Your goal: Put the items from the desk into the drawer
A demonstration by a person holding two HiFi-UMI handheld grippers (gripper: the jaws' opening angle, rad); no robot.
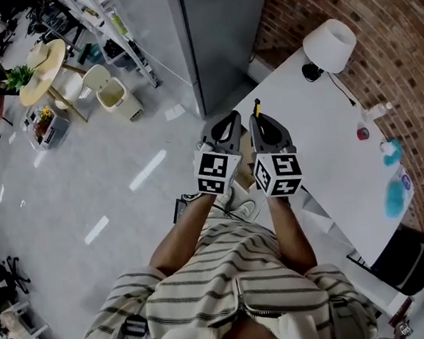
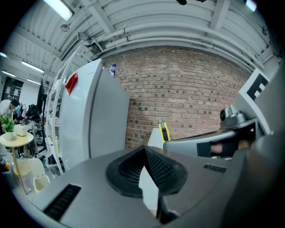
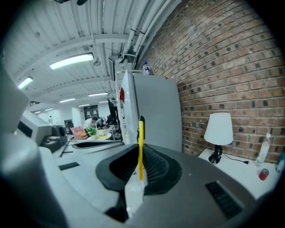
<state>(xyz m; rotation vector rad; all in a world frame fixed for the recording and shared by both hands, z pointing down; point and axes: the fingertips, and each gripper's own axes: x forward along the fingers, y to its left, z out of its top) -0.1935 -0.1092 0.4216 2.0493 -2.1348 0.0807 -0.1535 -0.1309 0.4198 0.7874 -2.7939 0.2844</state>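
Now, right gripper (image 3: 137,153): I'm clamping the yellow utility knife (image 3: 141,133) upright, near the desk (image 1: 320,137).
Left gripper (image 2: 144,149): jaws together, empty.
Handling: probably light, stiff, slick; I'm gripping its lower body.

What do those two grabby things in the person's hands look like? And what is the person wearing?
The left gripper and right gripper are smooth grey shells narrowing to a tip, with black ribbed pads inside. Each carries a cube of black-and-white square markers. The person wears a cream top with dark stripes.
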